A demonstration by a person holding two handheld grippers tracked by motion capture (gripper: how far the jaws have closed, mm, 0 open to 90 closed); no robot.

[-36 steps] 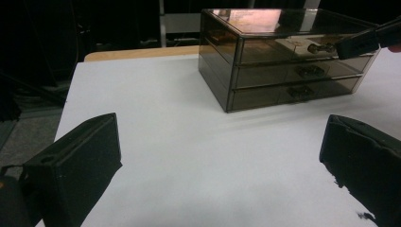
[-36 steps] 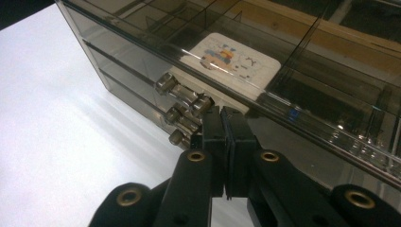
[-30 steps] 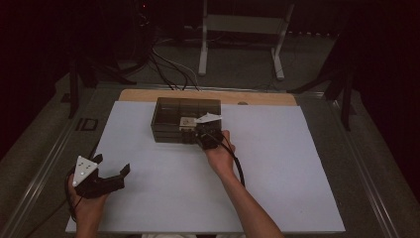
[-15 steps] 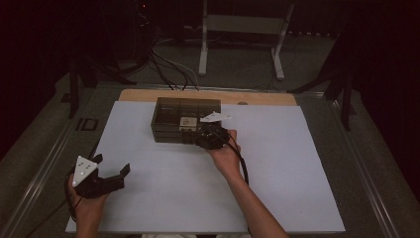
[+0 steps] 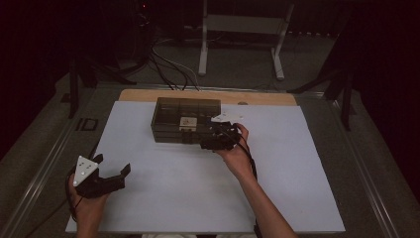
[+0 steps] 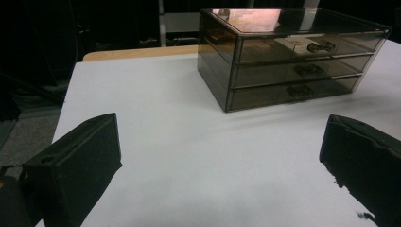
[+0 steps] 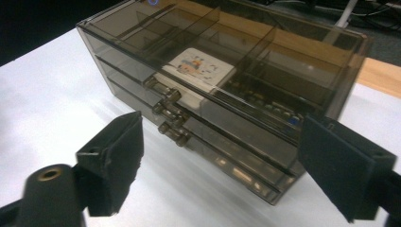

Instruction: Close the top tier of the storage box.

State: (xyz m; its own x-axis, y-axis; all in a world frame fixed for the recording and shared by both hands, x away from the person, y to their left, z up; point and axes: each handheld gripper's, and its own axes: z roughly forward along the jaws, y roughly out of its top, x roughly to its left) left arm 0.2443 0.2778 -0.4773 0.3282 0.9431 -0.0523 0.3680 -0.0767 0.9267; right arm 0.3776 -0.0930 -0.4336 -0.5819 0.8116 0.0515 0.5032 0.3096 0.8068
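A smoked clear drawer box [image 5: 185, 119] with three drawers stands at the back middle of the white sheet [image 5: 163, 193]. A white card [image 7: 203, 71] lies in its top drawer, behind the row of knobs [image 7: 165, 100]. My right gripper [image 5: 204, 141] hovers just off the box's front right and points at it. Its jaws have just been opening and now stand wide, with nothing between them [image 7: 220, 137]. My left gripper [image 5: 114, 163] rests open near the sheet's front left, well away from the box [image 6: 283, 56], and its jaws [image 6: 220, 137] hold nothing.
A wooden board edge [image 5: 208, 95] runs behind the sheet. Cables [image 5: 168, 69] and a metal stand [image 5: 240, 44] lie on the floor beyond the table. The white sheet offers free room in front of and to the right of the box.
My right gripper has pulled back a little from the box front, toward the right and the person, and its jaws have gone from shut to wide. The left gripper has kept still.
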